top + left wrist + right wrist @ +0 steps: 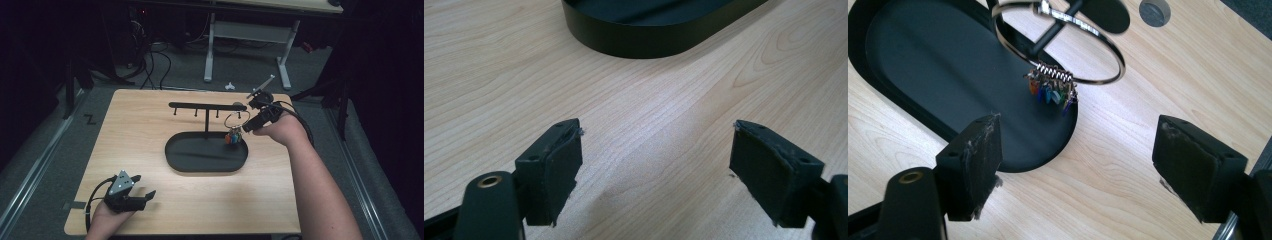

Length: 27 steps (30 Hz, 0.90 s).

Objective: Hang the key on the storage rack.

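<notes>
A black oval tray point(172, 155) carries a T-shaped stand whose crossbar point(200, 105) has several small hooks. A metal ring point(236, 120) hangs under the bar's right end, with a bunch of coloured tags point(233, 137) dangling over the tray. My right gripper point(249, 115) is just right of the ring, open. In the right gripper view the ring point(1122, 62) and tags point(1050, 92) lie ahead of the spread jaws of the right gripper point(1075, 150), apart from them. My left gripper point(146, 186) rests open near the table's front left corner, and nothing lies between the jaws of the left gripper point(656, 150).
The wooden table point(125, 130) has a round cable hole point(1154, 11) behind the stand. The tray's front rim point(639, 45) lies well ahead of the left gripper. On the floor beyond the table are a desk frame point(210, 55) and cables.
</notes>
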Each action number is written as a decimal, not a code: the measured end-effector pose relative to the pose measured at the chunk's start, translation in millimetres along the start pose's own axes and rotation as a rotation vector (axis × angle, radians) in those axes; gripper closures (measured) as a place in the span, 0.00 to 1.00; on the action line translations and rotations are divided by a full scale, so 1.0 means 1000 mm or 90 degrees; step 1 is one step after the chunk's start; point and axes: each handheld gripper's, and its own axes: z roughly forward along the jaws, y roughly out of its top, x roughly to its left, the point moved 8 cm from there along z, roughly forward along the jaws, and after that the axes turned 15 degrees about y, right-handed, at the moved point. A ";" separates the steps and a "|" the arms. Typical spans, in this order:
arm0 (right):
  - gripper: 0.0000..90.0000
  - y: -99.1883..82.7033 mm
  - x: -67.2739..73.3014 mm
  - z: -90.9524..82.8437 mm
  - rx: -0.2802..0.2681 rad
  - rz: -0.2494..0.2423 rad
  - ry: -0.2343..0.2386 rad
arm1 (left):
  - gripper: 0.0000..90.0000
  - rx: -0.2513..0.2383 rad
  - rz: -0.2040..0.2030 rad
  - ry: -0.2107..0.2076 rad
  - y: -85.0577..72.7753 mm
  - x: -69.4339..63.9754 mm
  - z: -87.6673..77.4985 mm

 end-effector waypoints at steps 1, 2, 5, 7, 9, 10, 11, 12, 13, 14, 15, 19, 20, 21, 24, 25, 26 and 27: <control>0.22 -0.003 -0.001 0.001 -0.004 0.001 -0.004 | 0.24 0.000 0.001 -0.001 0.000 0.000 0.000; 0.22 -0.005 -0.001 0.001 -0.008 0.004 -0.004 | 0.24 0.001 0.001 -0.001 0.000 0.000 0.000; 0.20 -0.014 -0.002 0.004 -0.020 0.008 -0.013 | 0.24 0.005 0.004 -0.003 -0.001 -0.001 0.001; 0.18 -0.020 -0.004 0.006 -0.031 0.008 -0.022 | 0.24 0.006 0.005 -0.005 -0.001 -0.002 0.001; 0.19 -0.027 -0.006 0.008 -0.043 0.013 -0.029 | 0.24 0.004 0.005 -0.005 -0.001 -0.002 0.001; 0.18 -0.031 -0.006 0.009 -0.046 0.013 -0.027 | 0.24 0.003 0.005 -0.004 -0.001 -0.002 0.001; 0.18 -0.035 -0.005 0.011 -0.052 0.012 -0.024 | 0.24 0.003 0.006 -0.004 -0.001 -0.002 0.001; 0.17 -0.039 -0.005 0.013 -0.058 0.018 -0.027 | 0.24 0.004 0.006 -0.005 -0.001 -0.002 0.001; 0.17 -0.043 -0.006 0.014 -0.067 0.025 -0.026 | 0.24 0.003 0.007 -0.005 -0.001 -0.003 0.001; 0.17 -0.048 -0.005 0.016 -0.077 0.037 -0.020 | 0.24 0.005 0.007 -0.006 -0.001 -0.003 0.001; 0.16 -0.052 -0.005 0.018 -0.086 0.037 -0.016 | 0.24 0.004 0.006 -0.006 -0.001 -0.003 0.002; 0.15 -0.069 -0.005 0.027 -0.115 0.042 -0.027 | 0.24 0.006 0.010 -0.006 -0.001 -0.004 0.002; 0.15 -0.074 -0.005 0.030 -0.123 0.043 -0.030 | 0.24 0.006 0.010 -0.006 -0.001 -0.004 0.002; 0.15 -0.078 -0.004 0.032 -0.131 0.044 -0.030 | 0.24 0.005 0.011 -0.005 -0.001 -0.004 0.002; 0.15 -0.091 0.001 0.040 -0.148 0.040 -0.022 | 0.24 0.006 0.013 -0.006 -0.001 -0.005 0.003; 0.15 -0.096 0.003 0.043 -0.155 0.038 -0.027 | 0.23 0.006 0.015 -0.006 -0.001 -0.005 0.003; 0.15 -0.100 0.004 0.046 -0.167 0.037 -0.029 | 0.23 0.007 0.017 -0.006 -0.001 -0.006 0.003; 0.15 -0.105 0.006 0.049 -0.180 0.040 -0.032 | 0.23 0.006 0.019 -0.004 -0.001 -0.006 0.003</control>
